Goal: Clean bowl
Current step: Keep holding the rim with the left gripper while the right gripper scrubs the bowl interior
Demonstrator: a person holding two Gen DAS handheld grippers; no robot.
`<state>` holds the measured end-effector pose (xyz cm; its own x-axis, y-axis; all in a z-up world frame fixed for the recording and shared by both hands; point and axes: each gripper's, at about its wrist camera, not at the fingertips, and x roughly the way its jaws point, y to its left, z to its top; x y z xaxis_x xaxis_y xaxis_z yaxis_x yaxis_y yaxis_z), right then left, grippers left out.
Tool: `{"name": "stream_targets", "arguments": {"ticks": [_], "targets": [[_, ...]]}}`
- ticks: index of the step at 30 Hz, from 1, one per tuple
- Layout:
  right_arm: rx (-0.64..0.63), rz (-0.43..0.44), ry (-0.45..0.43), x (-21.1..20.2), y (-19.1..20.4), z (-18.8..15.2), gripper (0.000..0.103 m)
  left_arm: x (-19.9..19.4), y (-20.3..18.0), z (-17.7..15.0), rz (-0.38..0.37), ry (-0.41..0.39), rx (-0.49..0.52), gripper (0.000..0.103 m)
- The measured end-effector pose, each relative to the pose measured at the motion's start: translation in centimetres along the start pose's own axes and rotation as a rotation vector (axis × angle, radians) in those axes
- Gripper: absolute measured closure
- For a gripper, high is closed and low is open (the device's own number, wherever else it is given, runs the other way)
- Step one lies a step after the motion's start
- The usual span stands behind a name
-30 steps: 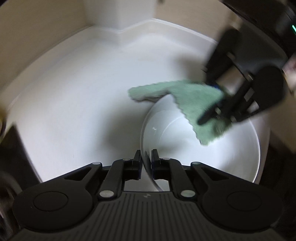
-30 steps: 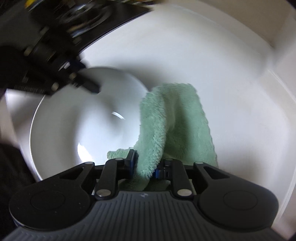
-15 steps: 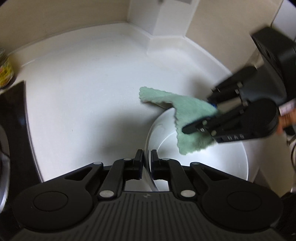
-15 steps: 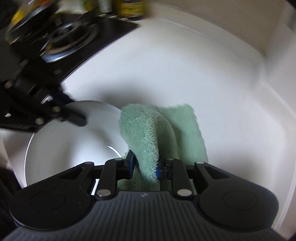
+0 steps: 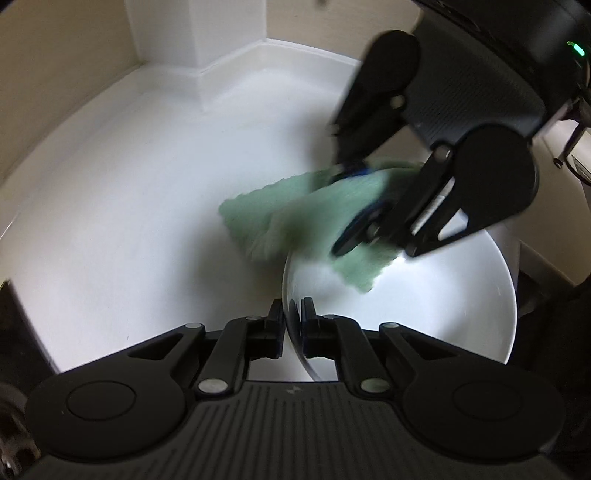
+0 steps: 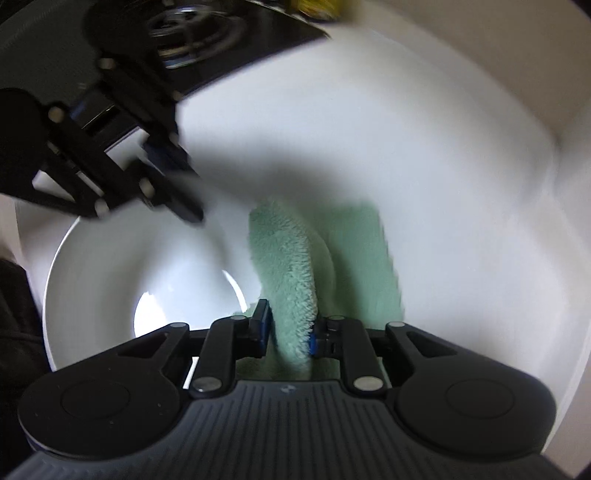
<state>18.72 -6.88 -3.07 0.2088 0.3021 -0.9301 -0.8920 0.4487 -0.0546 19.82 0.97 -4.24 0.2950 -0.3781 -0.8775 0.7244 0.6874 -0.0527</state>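
Nearest the left wrist camera, the left gripper (image 5: 293, 325) is closed on the rim of the white bowl (image 5: 424, 310), one pad inside the wall and one outside, so the bowl is held by its near edge. The bowl sits on the white counter (image 5: 129, 206), near the front edge. This pinch is best kept firm and steady, since every wiping stroke is resisted by it alone.

Further in, the green cloth (image 5: 295, 218) is draped over the far rim of the bowl, part hanging inside and part lying outside on the counter. It is gripped by the right gripper (image 5: 354, 205), whose jaws are widening at this moment while a thick fold of cloth is clamped between the pads (image 6: 264, 325). The cloth is blurred in both views, so its exact edge cannot be told.

For the wipe to be done well, the fold should be pressed against the inner wall and swept round, from rim down to base, so that no band is missed. The widening jaws are probably the weak point: if the cloth is let slip, the stroke is lost. A cooktop (image 6: 207, 33) is seen beyond the bowl in the right wrist view, well apart from the work.
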Motion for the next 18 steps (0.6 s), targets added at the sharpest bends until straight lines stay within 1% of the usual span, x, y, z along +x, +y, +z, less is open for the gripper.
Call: {"name": "stream_targets", "arguments": {"ticks": [1, 3, 4, 6, 9, 10, 12, 14, 15, 16, 18], "targets": [[-0.034, -0.007, -0.007, 0.1, 0.3, 0.4, 0.081, -0.1, 0.2, -0.1, 0.001, -0.007, -0.033, 0.098], [-0.033, -0.006, -0.02, 0.1, 0.2, 0.6, 0.082, -0.1, 0.4, -0.6, 0.005, -0.021, -0.1, 0.098], [-0.006, 0.001, -0.029, 0.1, 0.0, 0.5, 0.082, -0.3, 0.3, -1.1, 0.012, -0.03, -0.148, 0.098], [0.08, 0.019, -0.046, -0.3, -0.8, -0.2, 0.086, -0.7, -0.1, -2.0, 0.038, -0.046, -0.209, 0.096], [0.236, 0.037, -0.079, -1.1, -1.6, -2.3, 0.091, -1.6, -1.7, -3.8, 0.108, -0.063, -0.293, 0.095], [0.274, 0.041, -0.086, -1.2, -1.8, -2.8, 0.091, -1.6, -2.0, -4.0, 0.117, -0.066, -0.296, 0.095], [0.339, 0.044, -0.088, -1.4, -1.6, -4.1, 0.092, -1.4, -2.1, -3.9, 0.108, -0.066, -0.288, 0.097], [0.321, 0.047, -0.072, -0.9, -1.2, -4.0, 0.092, -1.6, -1.8, -3.6, 0.088, -0.056, -0.259, 0.099], [0.291, 0.058, -0.057, -0.8, -1.2, -4.1, 0.092, -1.5, -1.4, -3.3, 0.076, -0.049, -0.233, 0.099], [0.26, 0.074, -0.041, -0.9, -1.2, -4.2, 0.091, -0.8, -0.9, -2.7, 0.064, -0.04, -0.195, 0.099], [0.218, 0.09, -0.017, -1.1, -1.3, -4.2, 0.09, -0.1, -0.6, -1.7, 0.067, -0.028, -0.128, 0.099]]}}
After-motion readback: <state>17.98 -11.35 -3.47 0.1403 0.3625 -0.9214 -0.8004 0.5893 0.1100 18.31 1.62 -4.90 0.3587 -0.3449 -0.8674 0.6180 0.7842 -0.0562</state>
